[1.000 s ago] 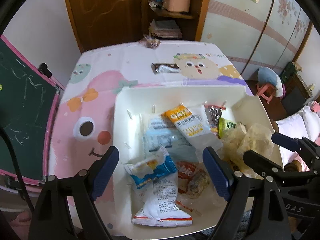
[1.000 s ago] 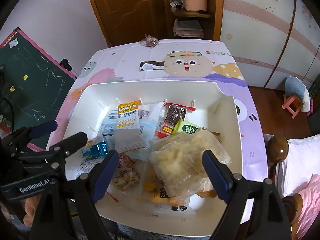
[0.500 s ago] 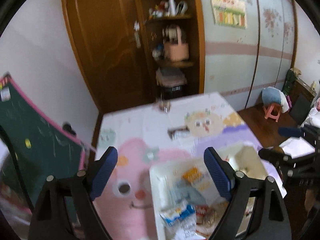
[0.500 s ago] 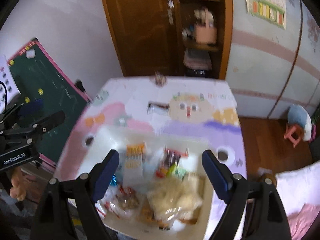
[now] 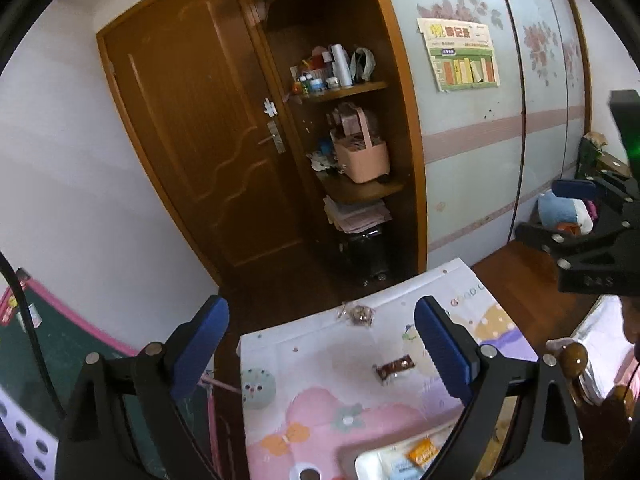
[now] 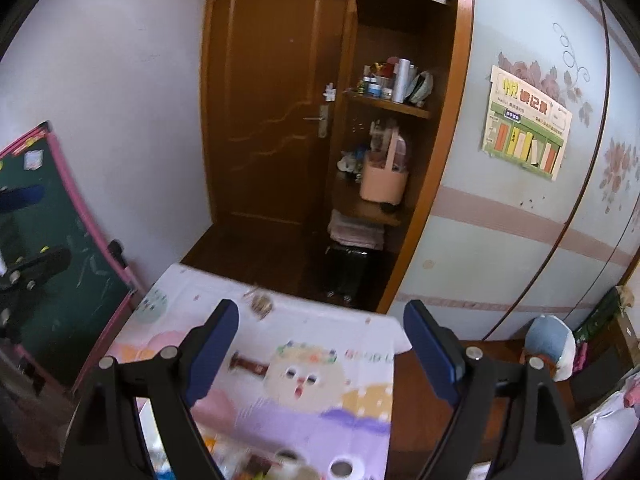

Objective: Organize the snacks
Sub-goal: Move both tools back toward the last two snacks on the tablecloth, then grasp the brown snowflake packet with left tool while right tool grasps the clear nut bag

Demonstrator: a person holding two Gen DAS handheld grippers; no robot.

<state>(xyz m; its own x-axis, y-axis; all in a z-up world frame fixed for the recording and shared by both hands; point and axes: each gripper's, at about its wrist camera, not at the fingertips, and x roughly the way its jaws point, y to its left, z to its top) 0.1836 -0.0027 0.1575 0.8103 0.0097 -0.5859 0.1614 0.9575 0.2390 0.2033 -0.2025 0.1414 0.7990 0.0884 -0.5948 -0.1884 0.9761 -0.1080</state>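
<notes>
So both our grippers are up in the air with nothing in them: the left gripper [image 5: 320, 354] has its jaws spread wide and empty, same for the right gripper [image 6: 320, 354]. Closest to us, at the near edge of the table [image 5: 328, 356], we only catch a corner of the white tray [image 5: 370, 460] with an orange packet [image 5: 421, 449] and some pale wrappers in it, so most of the snacks sit below what we can see. Further out, around the middle of the cartoon tablecloth, lies a dark brown snack bar [image 5: 394, 367] by itself, and right at the far edge sits a small clear bag of something brownish [image 5: 360, 314]. Both look light and crinkly to us, probably slippery film, so we'd pinch the bar across its narrow width and take the little bag by its bunched top rather than squash whatever's inside. Past the table there's the wooden door [image 5: 200, 140] and the shelf with a pink basket [image 5: 362, 158].
</notes>
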